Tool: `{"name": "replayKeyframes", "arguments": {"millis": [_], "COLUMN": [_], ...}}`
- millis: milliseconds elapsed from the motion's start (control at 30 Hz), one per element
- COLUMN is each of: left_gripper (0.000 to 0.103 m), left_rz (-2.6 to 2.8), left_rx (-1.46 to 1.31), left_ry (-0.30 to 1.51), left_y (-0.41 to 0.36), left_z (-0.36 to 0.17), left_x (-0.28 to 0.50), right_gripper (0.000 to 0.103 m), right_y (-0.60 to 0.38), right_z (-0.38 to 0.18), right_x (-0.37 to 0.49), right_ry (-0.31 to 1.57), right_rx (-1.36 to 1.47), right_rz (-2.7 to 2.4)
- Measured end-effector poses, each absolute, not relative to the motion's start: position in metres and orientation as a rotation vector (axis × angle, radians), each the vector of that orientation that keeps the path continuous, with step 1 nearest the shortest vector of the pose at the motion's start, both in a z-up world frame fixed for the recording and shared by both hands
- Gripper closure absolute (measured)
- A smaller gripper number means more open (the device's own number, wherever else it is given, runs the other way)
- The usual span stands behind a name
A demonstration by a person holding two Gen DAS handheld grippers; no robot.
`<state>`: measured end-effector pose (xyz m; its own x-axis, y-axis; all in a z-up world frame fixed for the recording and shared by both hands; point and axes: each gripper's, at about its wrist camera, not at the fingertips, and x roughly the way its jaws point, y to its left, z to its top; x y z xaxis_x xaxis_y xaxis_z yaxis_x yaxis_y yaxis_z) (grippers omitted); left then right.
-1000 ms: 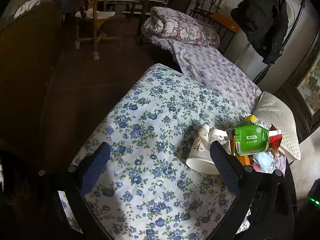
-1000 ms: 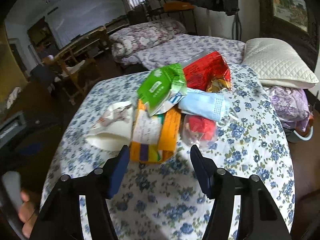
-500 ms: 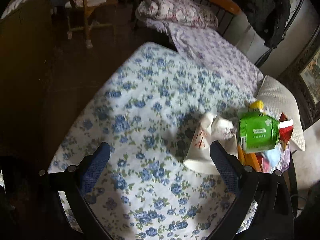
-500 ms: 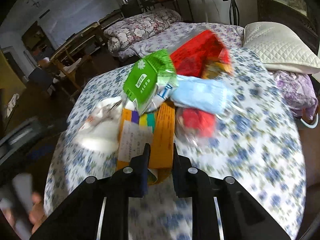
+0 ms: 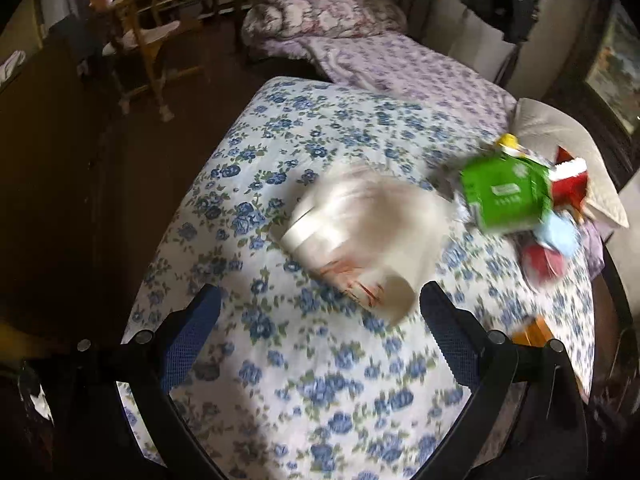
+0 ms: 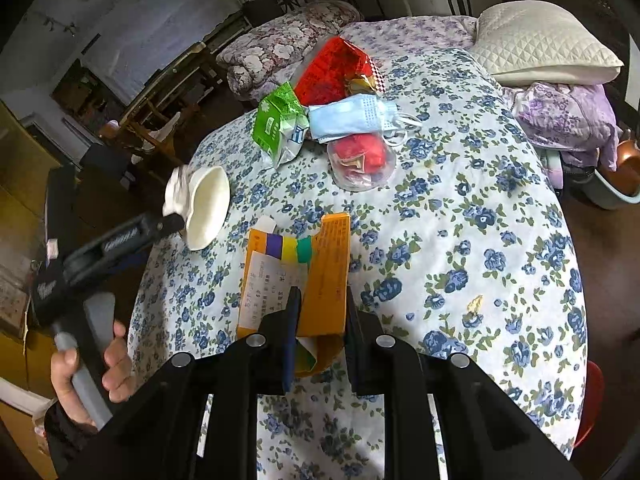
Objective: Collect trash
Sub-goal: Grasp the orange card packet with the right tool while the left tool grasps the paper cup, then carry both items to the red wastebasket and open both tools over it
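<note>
Trash lies on a table with a blue-flowered cloth (image 6: 460, 240). My right gripper (image 6: 320, 300) is shut on an orange cardboard box (image 6: 320, 272) with a receipt on it. Beyond it lie a green packet (image 6: 280, 124), a blue face mask (image 6: 348, 116), a red snack bag (image 6: 336, 72) and a clear bag of red scraps (image 6: 360, 156). A white paper cup (image 5: 360, 240) with crumpled paper lies on its side, blurred, just ahead of my open left gripper (image 5: 320, 312). The left gripper also shows in the right wrist view (image 6: 172, 220), beside the cup (image 6: 204, 208).
A bed with purple bedding (image 5: 400, 68) and a white pillow (image 6: 540, 40) stand behind the table. A wooden chair (image 5: 148, 40) stands at the far left. A crumb (image 6: 474, 304) lies on the cloth. A basin (image 6: 616, 188) sits on the floor at right.
My right gripper closed on the orange box and pulled it back from the pile. My left gripper swung right and closer to the white cup.
</note>
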<state>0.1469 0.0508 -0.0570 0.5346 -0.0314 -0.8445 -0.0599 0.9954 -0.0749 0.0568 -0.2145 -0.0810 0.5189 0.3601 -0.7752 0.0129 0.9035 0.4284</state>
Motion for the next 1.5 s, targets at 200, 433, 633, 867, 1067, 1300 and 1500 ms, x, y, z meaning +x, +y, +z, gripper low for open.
{"name": "replayKeyframes", "arguments": {"millis": [200, 433, 633, 867, 1067, 1300, 1500], "left_gripper": [0.007, 0.007, 0.067, 0.096, 0.096, 0.096, 0.096], "left_rz": [0.023, 0.086, 0.105, 0.052, -0.044, -0.127, -0.229], "left_rx": [-0.013, 0.134, 0.123, -0.05, -0.144, -0.186, -0.139], "left_ry": [0.987, 0.963, 0.979, 0.958, 0.892, 0.883, 0.869], "left_y": [0.036, 0.004, 0.006, 0.035, 0.04, 0.028, -0.013], "left_z": [-0.06, -0.071, -0.084, -0.069, -0.041, -0.025, -0.002], "left_x": [0.151, 0.178, 0.188, 0.173, 0.144, 0.13, 0.095], "right_gripper": [0.083, 0.083, 0.083, 0.081, 0.07, 0.084, 0.084], "right_y": [-0.216, -0.217, -0.214, -0.209, -0.201, -0.192, -0.231], "right_z": [-0.082, -0.086, -0.084, -0.1, -0.105, -0.096, -0.06], "right_x": [0.055, 0.057, 0.06, 0.072, 0.085, 0.08, 0.035], "right_ry": [1.003, 1.007, 0.988, 1.046, 1.056, 1.02, 0.934], "right_rx": [0.437, 0.465, 0.45, 0.448, 0.432, 0.365, 0.39], "right_rz": [0.242, 0.266, 0.273, 0.278, 0.278, 0.261, 0.217]}}
